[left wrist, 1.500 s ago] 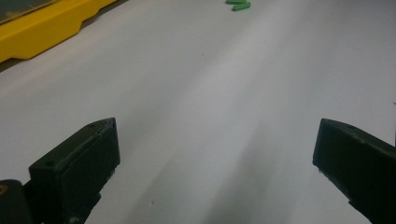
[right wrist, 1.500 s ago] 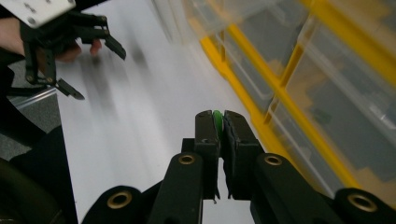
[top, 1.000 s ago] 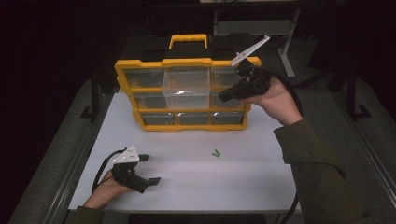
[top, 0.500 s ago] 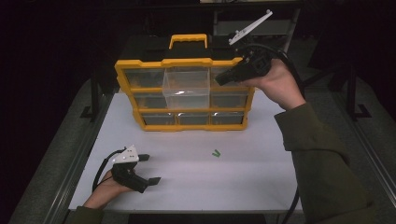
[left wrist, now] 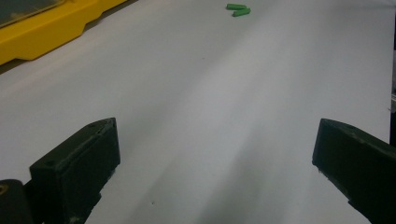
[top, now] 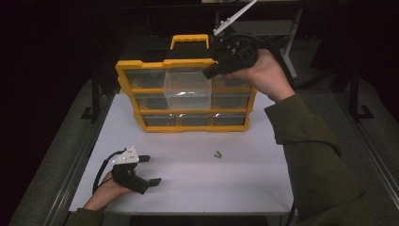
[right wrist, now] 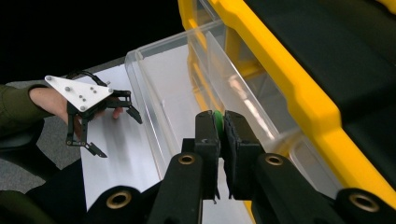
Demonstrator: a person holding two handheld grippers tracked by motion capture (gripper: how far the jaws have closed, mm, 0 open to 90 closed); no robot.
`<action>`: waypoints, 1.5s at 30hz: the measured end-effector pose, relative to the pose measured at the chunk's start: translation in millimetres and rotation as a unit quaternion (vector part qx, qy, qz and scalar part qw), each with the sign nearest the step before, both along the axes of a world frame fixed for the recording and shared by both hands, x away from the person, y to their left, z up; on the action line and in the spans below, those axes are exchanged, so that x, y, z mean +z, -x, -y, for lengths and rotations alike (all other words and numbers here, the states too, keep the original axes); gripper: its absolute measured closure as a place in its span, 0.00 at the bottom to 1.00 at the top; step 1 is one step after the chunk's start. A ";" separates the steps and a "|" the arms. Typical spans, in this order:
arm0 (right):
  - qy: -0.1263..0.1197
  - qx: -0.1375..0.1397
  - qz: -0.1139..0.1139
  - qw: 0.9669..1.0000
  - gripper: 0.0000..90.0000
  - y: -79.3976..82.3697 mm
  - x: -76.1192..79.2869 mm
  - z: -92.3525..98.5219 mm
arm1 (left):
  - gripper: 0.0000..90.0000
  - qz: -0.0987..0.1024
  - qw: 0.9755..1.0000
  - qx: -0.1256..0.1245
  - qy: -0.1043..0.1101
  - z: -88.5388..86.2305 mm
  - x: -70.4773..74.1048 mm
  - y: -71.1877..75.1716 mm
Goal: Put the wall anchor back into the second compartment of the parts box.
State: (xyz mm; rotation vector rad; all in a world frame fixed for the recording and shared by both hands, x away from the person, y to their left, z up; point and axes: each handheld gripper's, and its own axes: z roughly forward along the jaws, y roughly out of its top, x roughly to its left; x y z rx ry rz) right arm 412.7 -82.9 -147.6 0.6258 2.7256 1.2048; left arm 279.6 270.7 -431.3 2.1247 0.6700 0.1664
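Over the pulled-out clear drawer [top: 187,89] of the yellow organizer [top: 141,70], the right gripper [top: 209,73] is hanging with its jaws clamped together on a small green piece [right wrist: 218,122], which is peeking out as a thin sliver between the pads. In the right gripper view the open drawer [right wrist: 163,93] is lying directly beneath and ahead of the jaws, so the drop looks to be straight down; I judge that the piece is bound for that compartment. How its long axis is sitting in the grip is hard to say, since so little of it is showing.

Down at the near left of the white surface [top: 197,188], the left gripper [top: 149,170] is resting with its jaws spread wide and nothing between them. Ahead of it and off to its right, two more green pieces [left wrist: 238,10] are lying on the surface, touching at one end in a shallow V [top: 217,154]. They are sitting between the two hands, but nearer the idle left one, so that hand looks better placed for the next pick.
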 end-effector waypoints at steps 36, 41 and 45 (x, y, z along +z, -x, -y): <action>0.024 -0.015 0.020 0.999 0.61 2.1 0.8 -0.8 | 0.01 0.001 1.000 -0.002 0.000 -0.7 -1.6 -0.6; 0.014 -0.029 0.023 0.999 0.55 8.7 1.0 14.3 | 0.01 0.000 1.000 0.001 0.000 -1.4 -0.9 -0.8; 0.005 -0.045 0.028 0.999 0.48 13.7 -2.7 25.3 | 0.01 0.000 1.000 0.000 -0.002 -0.6 -1.7 -0.9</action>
